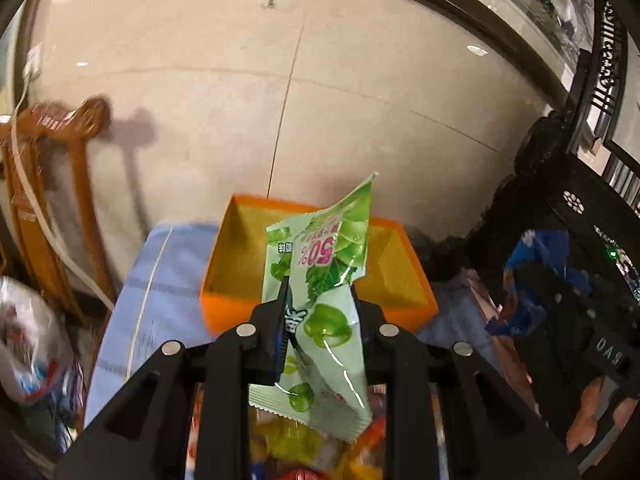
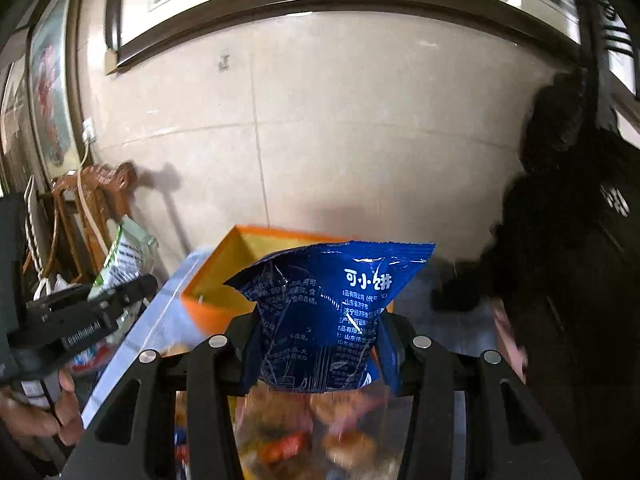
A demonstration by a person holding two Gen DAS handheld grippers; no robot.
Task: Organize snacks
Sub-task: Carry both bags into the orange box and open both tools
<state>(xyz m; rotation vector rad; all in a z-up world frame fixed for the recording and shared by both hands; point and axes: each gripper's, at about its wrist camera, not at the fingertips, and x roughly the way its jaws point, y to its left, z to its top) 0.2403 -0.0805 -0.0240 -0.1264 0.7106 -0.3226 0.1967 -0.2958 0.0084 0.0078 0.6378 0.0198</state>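
Both grippers hover short of the empty orange box (image 1: 224, 300): left gripper (image 1: 316, 300) clamps the green packet (image 1: 324, 280), right gripper (image 2: 320, 332) the blue bag (image 2: 324, 304), poised for sorting.

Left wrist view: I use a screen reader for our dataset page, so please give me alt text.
The left gripper is shut on a pale green snack packet held above an orange box that stands open on a light blue cloth. At right, the other gripper holds a blue packet.
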